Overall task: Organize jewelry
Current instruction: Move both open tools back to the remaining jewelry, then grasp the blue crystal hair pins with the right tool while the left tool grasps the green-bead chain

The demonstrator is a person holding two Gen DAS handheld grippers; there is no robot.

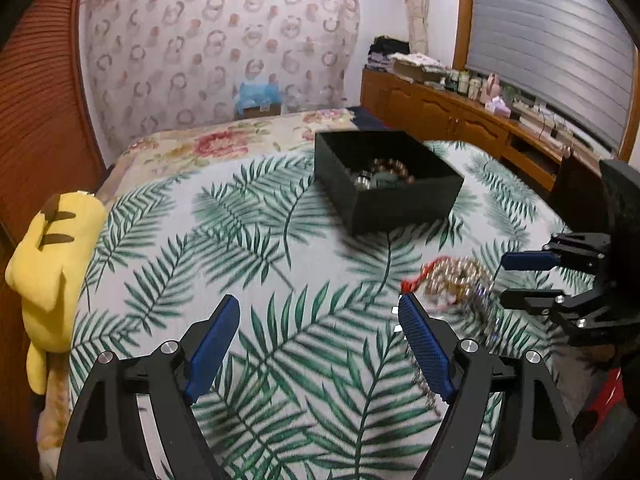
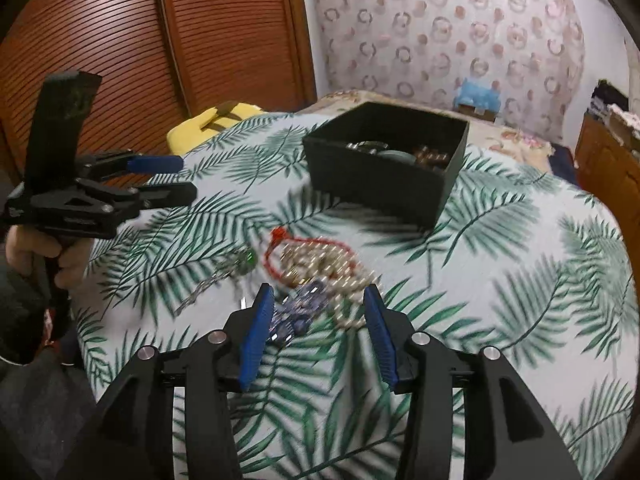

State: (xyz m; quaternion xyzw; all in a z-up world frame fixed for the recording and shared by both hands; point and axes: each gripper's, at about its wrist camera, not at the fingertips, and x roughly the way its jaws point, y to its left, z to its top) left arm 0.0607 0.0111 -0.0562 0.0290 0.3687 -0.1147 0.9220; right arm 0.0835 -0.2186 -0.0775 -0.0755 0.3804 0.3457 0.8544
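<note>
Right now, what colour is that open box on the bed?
Black box, shown best in the right wrist view.

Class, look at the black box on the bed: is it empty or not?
Not empty. The lidless black box holds a brown bead bracelet and other pieces.

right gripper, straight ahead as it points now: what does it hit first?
Likely the blurred blue beaded piece lying on the leaf-print bedspread, between the open right gripper fingers, with the pale bead strand beside it. Depth is unclear.
</note>
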